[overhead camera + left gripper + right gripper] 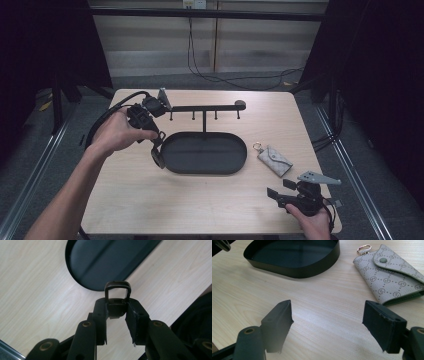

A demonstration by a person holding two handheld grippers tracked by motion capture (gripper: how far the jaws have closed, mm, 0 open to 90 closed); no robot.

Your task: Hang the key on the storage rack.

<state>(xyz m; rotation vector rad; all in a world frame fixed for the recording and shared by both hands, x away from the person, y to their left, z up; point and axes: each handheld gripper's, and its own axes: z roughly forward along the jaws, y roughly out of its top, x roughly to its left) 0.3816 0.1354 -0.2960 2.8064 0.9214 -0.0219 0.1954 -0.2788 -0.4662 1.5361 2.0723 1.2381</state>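
My left gripper (157,149) (117,312) is shut on a small black fob (117,298) with a squared loop at its tip. It hangs just above the left end of the black oval tray (235,167) (100,262), and the fob (159,159) points down at the rim. A grey patterned key pouch (274,160) (392,277) with a gold ring (363,248) lies flat on the table, right of the tray. My right gripper (279,189) (327,315) stands open near the front right edge, short of the pouch, with bare wood between its jaws.
A thin post rises from the tray's back edge and carries a black bar with several small hooks (205,111). The light wooden table (200,200) ends close behind my right hand. Dark curtains and cables lie beyond the far edge.
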